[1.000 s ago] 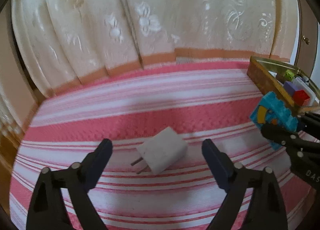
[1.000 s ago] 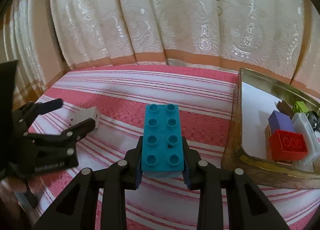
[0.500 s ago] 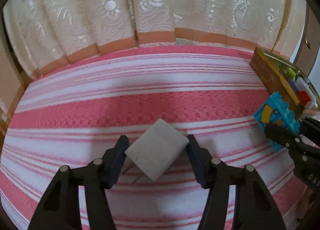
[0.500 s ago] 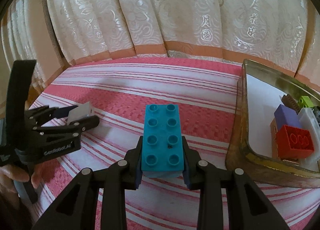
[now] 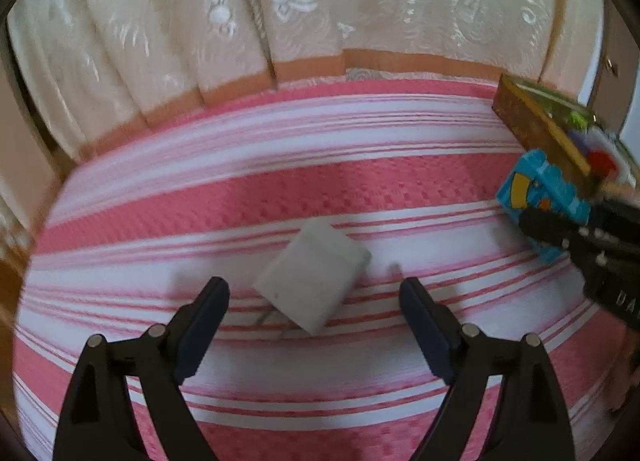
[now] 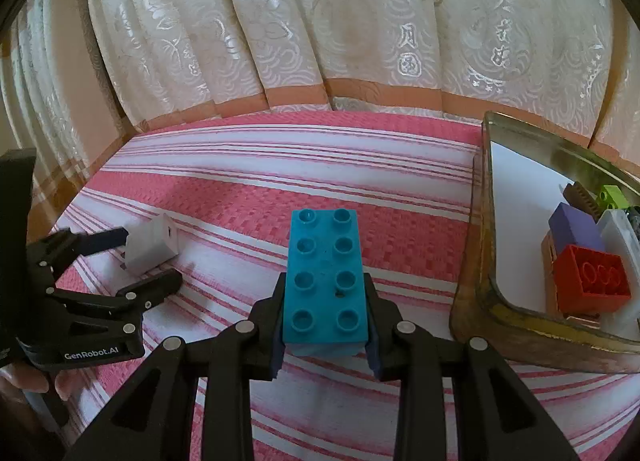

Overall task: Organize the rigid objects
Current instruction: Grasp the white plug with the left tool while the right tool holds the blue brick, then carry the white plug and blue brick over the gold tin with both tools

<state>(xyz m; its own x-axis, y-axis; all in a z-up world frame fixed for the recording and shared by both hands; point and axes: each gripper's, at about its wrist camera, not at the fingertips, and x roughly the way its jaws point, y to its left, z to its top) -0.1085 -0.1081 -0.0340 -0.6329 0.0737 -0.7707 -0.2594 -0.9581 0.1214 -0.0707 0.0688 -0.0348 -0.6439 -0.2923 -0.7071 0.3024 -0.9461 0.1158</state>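
At the bottom centre of the right wrist view, the right gripper is clamped on a teal brick, studs up, its near end pinched between the two fingers and its far end reaching toward the middle of the frame. At the lower left of that view, the left gripper stands wide apart around a white charger, one finger on each side, neither clearly touching it.

In the left wrist view the left gripper's fingers rise from the bottom edge, spread wide, with the charger lying tilted on the pink and white striped cloth in the gap just beyond their tips; the frame is blurred.

At the right of the right wrist view a brass-rimmed tray holds a red brick, a purple block and a green piece.

A cream patterned curtain fills the top of both views.
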